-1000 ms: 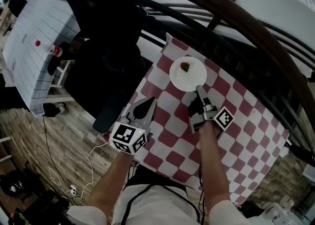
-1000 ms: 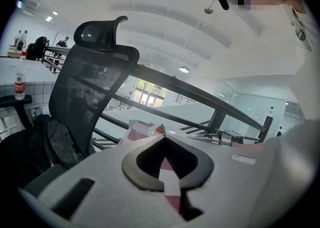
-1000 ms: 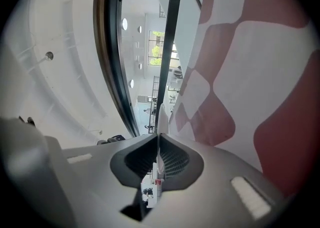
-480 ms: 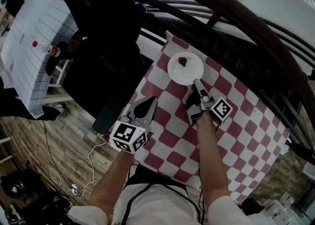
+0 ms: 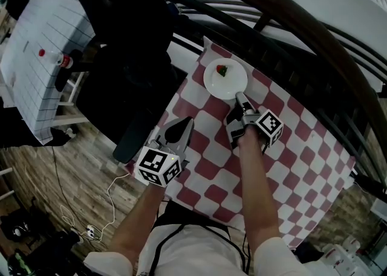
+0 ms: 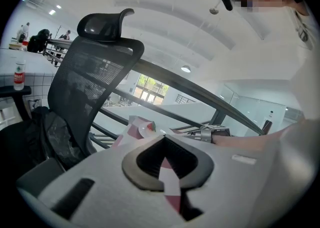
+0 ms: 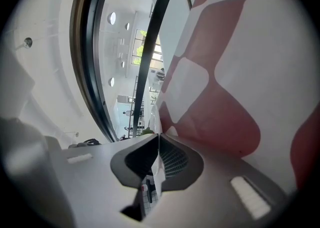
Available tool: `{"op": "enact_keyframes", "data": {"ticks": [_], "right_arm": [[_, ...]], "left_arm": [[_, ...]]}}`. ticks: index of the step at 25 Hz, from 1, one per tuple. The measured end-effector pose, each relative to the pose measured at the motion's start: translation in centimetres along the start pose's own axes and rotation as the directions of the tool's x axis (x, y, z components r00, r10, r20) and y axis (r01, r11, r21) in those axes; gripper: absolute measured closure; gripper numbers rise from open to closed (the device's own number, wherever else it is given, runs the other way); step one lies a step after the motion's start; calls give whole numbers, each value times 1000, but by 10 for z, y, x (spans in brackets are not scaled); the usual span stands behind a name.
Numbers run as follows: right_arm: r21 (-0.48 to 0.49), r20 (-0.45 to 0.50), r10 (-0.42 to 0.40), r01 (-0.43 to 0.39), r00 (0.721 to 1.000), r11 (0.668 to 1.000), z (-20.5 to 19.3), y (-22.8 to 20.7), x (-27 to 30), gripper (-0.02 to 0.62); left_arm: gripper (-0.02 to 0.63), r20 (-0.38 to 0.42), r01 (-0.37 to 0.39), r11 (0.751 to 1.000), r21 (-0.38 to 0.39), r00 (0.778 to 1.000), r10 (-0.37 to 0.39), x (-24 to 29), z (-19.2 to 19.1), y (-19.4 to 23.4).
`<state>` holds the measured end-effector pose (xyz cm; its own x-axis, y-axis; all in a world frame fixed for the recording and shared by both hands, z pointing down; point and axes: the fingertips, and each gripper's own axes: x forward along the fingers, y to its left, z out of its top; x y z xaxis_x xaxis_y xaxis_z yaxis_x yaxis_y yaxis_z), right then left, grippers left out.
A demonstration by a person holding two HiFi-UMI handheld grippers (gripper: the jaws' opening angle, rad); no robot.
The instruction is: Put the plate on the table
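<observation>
Red-and-white checked cloth (image 5: 290, 142) covers the table (image 5: 205, 169), which runs from near right to far left; a black mesh chair (image 5: 130, 81) stands off its left edge. The white plate (image 5: 225, 83) lies over the cloth near its far left corner; whether it rests on the cloth or hangs just above cannot be told. The right gripper (image 5: 240, 96) pinches the plate's near rim, the thin white edge showing between its closed jaws. The left gripper (image 5: 183, 127) hovers at the table's near left edge, jaws together on nothing. A small red-and-green garnish (image 5: 222, 70) sits on the plate. Judged stage: placement is nearly complete; release and withdrawal remain.
</observation>
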<state>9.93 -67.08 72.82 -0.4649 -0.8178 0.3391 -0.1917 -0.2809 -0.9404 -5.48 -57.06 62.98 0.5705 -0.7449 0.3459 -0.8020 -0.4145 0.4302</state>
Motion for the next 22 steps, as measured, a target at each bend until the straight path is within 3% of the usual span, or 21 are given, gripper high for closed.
{"op": "enact_keyframes", "data": {"ticks": [9,13,17,22], "right_arm": [[-37,21,-104,105,994,994,2,-4,13,572],[-53,7,-103,103,995,993,1,-4,15,569],[-66,-26,-47,45,999,997,-4,10,17,437],[-81,-39,-58,55,998,995,-8,10,9,371]], "left_arm": [[600,8,-5,1000,2,1000,5,-6,-2,-3],[600,11,-12,1000,6,1000,12,-9,-3,-5],[600,5,-16,1000,12,1000,16,-14,-2,-6],[600,6,-15,1000,13,1000,15,-20,-1,-14]]}}
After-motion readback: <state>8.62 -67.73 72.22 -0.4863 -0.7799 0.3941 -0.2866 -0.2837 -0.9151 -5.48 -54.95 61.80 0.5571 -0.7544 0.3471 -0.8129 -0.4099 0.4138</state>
